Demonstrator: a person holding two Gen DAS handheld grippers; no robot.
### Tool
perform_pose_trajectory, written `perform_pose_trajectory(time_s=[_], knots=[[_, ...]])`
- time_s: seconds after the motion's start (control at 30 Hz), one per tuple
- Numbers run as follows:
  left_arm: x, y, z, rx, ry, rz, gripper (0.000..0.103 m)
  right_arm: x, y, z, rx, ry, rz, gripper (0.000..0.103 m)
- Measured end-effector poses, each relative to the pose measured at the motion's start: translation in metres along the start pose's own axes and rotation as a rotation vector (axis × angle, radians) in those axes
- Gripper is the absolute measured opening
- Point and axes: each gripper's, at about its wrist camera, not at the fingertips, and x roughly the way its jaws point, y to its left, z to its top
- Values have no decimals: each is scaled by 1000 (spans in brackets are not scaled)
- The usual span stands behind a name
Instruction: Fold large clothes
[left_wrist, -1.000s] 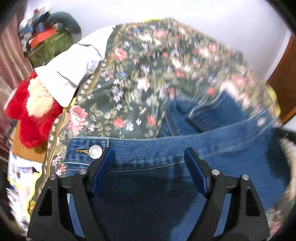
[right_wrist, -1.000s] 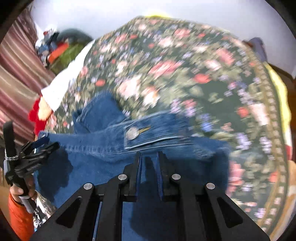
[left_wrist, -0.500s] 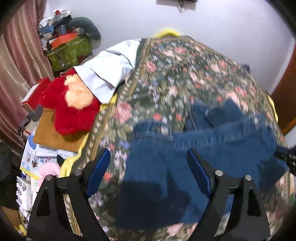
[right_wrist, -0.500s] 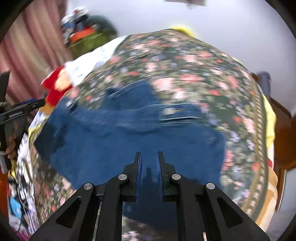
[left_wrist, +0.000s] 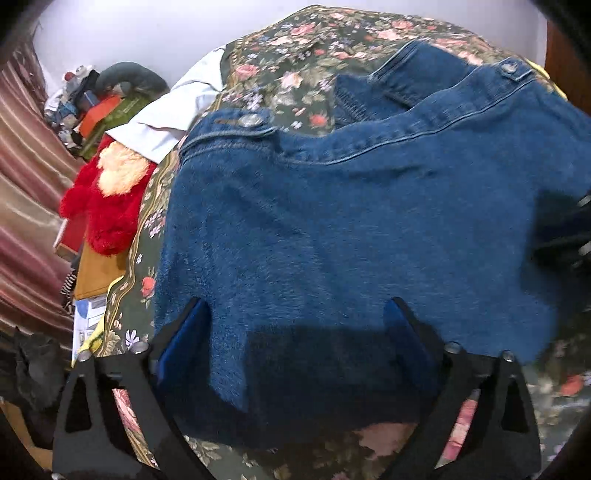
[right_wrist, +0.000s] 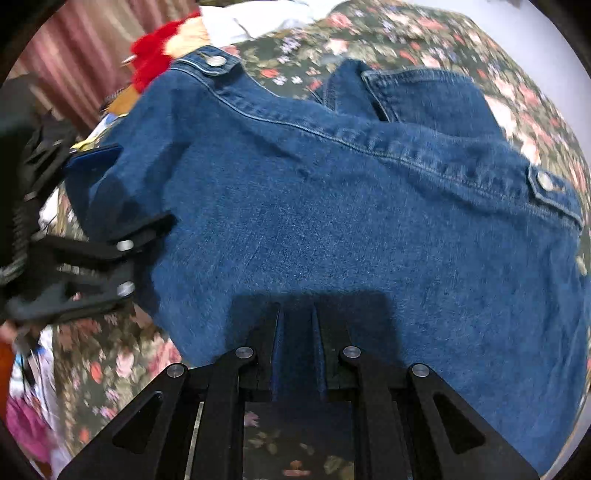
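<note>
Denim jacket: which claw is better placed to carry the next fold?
Right, probably. The right claw is shut on the denim jacket at its near edge; the left claw is open around the cloth, gripping nothing.

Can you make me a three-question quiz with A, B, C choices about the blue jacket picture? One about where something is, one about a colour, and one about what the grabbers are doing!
1. Where does the denim jacket lie?
A. on the flowered bedspread
B. on a wooden chair
C. in a basket

2. What colour is the fluffy plush toy beside the bed?
A. green
B. red
C. purple

3. What is the right gripper doing?
A. wide open above the jacket
B. holding a book
C. shut on the jacket's near edge

Answers:
1. A, flowered cloth shows all around the denim.
2. B, its fur is bright red with a pale patch.
3. C, its fingers pinch a strip of denim, while the left gripper stands wide open over the jacket.
</note>
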Motion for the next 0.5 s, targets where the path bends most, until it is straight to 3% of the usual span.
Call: perform_pose_trajectory(time_s=[0.13,0.2,0.3,0.5], knots=[[-5,11,-3,-19,2,7,100,-13,-18,-13,-10,4,-74,11],[-7,18,-5,-26,0,32,100,-21,-34,-21,27,-10,-26,11],[-12,34,-12,-73,6,-2,101,-37,-59,-34,111,-36,35,11],[-20,49,-23,-157,16,-61,101,-67,-91,-59,146,-72,-71,11]])
